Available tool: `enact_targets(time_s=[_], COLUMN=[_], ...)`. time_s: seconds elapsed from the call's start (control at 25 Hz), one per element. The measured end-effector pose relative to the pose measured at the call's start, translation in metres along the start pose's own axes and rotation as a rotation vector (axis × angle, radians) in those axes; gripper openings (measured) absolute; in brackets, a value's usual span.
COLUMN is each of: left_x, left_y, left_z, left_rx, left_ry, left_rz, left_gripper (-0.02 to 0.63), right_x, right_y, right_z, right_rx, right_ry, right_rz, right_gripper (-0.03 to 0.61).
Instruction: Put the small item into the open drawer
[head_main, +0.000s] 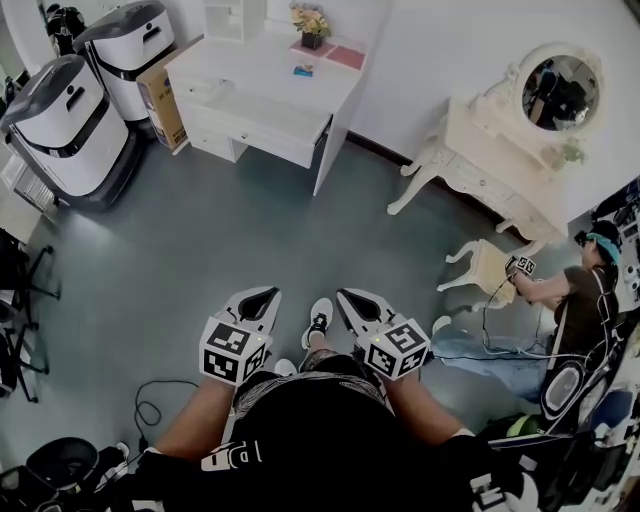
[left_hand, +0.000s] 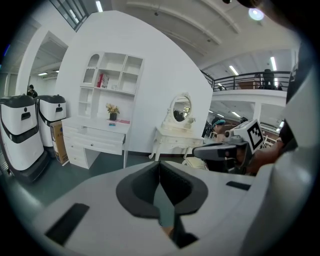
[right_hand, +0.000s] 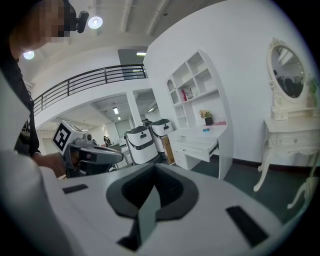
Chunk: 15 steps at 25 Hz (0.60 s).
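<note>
Both tools sit low by the person's waist at the bottom centre of the head view, well apart from the white desk (head_main: 250, 62) at top centre. The left hand-held gripper (head_main: 262, 294) has its jaws pressed together on nothing, and the right hand-held gripper (head_main: 352, 296) is likewise closed and empty. The small item (head_main: 303, 70), a bluish thing too small to identify, lies on the desk's surface just beside a flower pot (head_main: 311, 30) and a pink sheet (head_main: 345, 56). Below it the open drawer (head_main: 262, 118) juts forward. The task looks not yet begun, and several things could go wrong from here. If the jaws are not spread before the reach, closed tips would shove the item along the surface rather than take it. It looks flat and low, so a pinch could skid off it. A wide approach could tip the pot. The protruding drawer front could be bumped and pushed shut. A release made too early would drop the item onto the floor.
</note>
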<state>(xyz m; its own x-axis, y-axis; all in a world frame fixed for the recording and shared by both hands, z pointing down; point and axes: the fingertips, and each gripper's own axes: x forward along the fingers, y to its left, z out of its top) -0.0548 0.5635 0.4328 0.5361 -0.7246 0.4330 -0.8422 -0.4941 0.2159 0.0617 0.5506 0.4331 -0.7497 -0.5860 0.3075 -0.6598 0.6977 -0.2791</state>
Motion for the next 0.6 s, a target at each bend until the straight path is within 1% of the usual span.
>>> enact_targets(time_s=[0.24,0.36,0.6], left_x=[0.021,0.035,0.071], left_y=[0.014,0.029,0.057], left_z=[0.01,0.021,0.048], left_rx=[0.004,0.012,0.001], left_ry=[0.025,0.03,0.036], left_rz=[0.001,0.012,0.025], left_gripper=[0.015,0.015,0.015], right_x=[0.024,0.042,0.076], right_y=[-0.024,-0.04,-0.079], right_z=[0.01,0.023,0.05], right_rx=[0.015,0.016,0.012], right_ry=[-0.007,-0.026,-0.039], right_rz=[0.001,0.002,0.006], right_gripper=[0.009,0.009,0.009])
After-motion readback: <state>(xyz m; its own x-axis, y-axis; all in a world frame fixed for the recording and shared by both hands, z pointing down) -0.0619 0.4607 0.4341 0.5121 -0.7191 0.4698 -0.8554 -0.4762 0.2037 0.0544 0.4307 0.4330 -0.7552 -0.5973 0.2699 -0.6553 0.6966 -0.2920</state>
